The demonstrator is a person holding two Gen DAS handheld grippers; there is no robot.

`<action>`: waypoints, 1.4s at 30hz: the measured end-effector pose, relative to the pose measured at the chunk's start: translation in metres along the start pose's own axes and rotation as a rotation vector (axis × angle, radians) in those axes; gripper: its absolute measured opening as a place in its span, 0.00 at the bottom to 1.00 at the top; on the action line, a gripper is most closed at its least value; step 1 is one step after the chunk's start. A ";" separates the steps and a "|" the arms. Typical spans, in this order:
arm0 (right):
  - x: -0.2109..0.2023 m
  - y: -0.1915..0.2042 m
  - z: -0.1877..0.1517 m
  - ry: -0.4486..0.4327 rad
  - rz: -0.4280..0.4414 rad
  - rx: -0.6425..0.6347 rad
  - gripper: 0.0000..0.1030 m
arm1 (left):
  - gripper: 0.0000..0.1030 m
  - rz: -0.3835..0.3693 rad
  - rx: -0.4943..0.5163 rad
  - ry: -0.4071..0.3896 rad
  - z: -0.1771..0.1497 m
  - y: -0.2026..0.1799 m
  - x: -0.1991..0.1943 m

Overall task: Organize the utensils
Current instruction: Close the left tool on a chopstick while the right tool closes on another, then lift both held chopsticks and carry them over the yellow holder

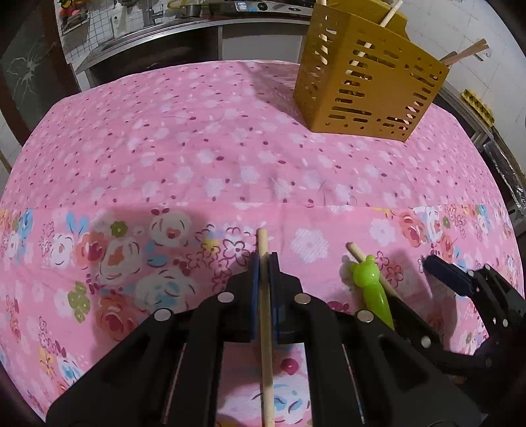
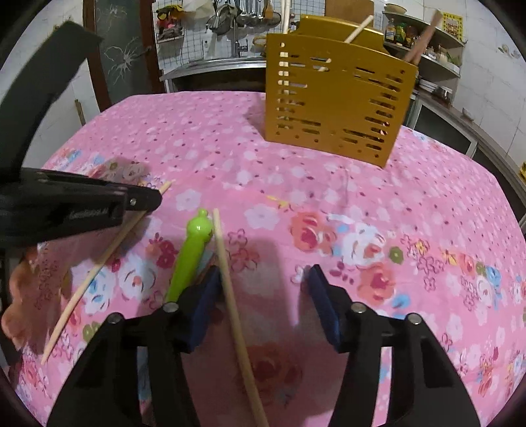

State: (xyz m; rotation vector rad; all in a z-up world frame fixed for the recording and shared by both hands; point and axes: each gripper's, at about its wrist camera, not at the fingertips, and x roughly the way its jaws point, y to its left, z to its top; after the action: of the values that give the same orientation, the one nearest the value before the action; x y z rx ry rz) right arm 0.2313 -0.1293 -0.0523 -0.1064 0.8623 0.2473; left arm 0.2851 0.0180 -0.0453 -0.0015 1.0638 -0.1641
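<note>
Left gripper (image 1: 264, 262) clamped on a chopstick (image 1: 266, 328); right gripper (image 2: 263, 285) open around a second chopstick (image 2: 230, 289), beside green pen (image 2: 190, 256).

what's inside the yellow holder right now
Pale wooden sticks, probably chopsticks, poke out of the top of the holder, and darker ones lean from its right end. Slots show bits of pale stick; the walls hide anything else inside.

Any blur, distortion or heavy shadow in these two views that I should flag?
Left wrist view: sharp, strong fisheye bending of the table edge, dark vignette corners, soft shadow ahead of the left claw. Right wrist view: same bending, the other claw's arm blurred at left, the right claw casting a faint shadow on the cloth.
</note>
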 end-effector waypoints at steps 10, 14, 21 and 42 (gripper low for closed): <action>0.013 -0.025 0.022 0.085 -0.078 0.098 0.15 | 0.05 -0.006 -0.002 0.019 0.002 -0.001 0.002; 0.024 -0.031 0.038 0.172 -0.066 0.137 0.15 | 0.05 0.017 0.008 0.032 0.006 -0.006 0.005; 0.044 -0.041 0.065 0.245 -0.063 0.199 0.06 | 0.05 0.036 -0.008 0.036 0.014 -0.008 0.009; -0.042 -0.088 0.054 -0.057 -0.025 0.290 0.06 | 0.05 0.014 -0.029 -0.216 0.022 -0.014 -0.056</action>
State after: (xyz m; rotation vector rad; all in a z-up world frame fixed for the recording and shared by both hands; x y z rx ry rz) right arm 0.2675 -0.2115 0.0137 0.1594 0.8309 0.0991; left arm 0.2756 0.0096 0.0147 -0.0377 0.8505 -0.1328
